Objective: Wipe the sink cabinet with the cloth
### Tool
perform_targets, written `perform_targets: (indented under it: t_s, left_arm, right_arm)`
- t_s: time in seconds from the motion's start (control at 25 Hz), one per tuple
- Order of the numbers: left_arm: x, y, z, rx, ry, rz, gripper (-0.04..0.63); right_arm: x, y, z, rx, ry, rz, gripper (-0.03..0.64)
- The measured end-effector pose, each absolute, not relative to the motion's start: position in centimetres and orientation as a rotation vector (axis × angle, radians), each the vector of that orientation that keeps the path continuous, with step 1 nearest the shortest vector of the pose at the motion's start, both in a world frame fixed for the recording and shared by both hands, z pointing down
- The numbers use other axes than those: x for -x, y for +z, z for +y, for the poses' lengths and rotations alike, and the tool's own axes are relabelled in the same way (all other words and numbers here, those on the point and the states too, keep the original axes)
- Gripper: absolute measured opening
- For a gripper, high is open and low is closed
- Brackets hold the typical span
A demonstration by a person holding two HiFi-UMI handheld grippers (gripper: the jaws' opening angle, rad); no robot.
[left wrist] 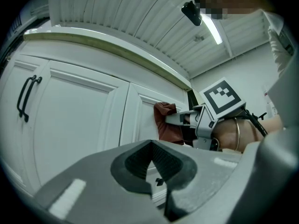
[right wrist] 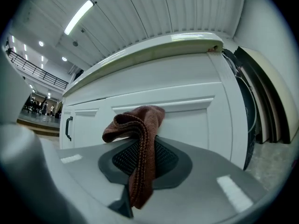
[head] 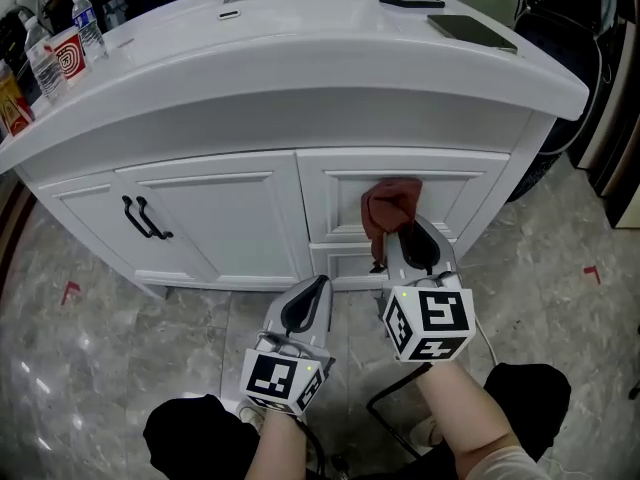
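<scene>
Head view: looking steeply down at white sink cabinet [head: 200,218], doors at left with paired black handles [head: 146,218], drawer fronts at right. On the countertop [head: 330,48]: black phone [head: 412,1] and second dark phone [head: 470,31] toward the far right, water bottles [head: 88,23] at the left end. Right gripper [head: 412,230] raised to the upper drawer front [head: 450,193], clamped on brown cloth [head: 390,206], with the bunched top of the cloth over the panel's left part and a tail hanging down beside the jaws. Left gripper [head: 316,290] lower and just left of the right one, near the cabinet's lower front, apart from the cloth. Marbled floor [head: 570,308] all round. Left gripper view: jaws pressed together, nothing between them, aimed at the cabinet front; right gripper [left wrist: 175,119] up and to the right, with the cloth [left wrist: 166,125] against the white panel; black handles [left wrist: 25,97] far left. Right gripper view: jaws closed on the cloth [right wrist: 140,139], folded fabric rising out of them and flopping left, loose end trailing down the seam between the jaws; upper drawer front [right wrist: 191,120] straight behind the cloth, touching or just short of it, cannot tell which.
</scene>
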State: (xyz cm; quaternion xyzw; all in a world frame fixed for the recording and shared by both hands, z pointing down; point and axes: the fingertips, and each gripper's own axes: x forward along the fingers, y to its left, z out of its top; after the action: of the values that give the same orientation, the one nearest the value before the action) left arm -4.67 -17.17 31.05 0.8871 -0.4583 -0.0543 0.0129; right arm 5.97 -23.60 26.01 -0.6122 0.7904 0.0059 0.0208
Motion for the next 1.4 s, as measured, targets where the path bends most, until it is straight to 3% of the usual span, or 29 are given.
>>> perform_targets:
  t_s: [1.2, 1.4]
  left_arm:
    - [-2.3, 33.9, -16.3, -2.855, -0.040, -1.248, 0.000]
    - [-1.6, 34.5, -15.7, -2.911, 0.052, -1.252, 0.000]
  right_arm:
    - [-21.1, 26.4, -23.1, 2.180, 0.028, 2.249, 0.087]
    - [-16.4, 27.2, -22.2, 2.011, 0.002, 2.368, 0.087]
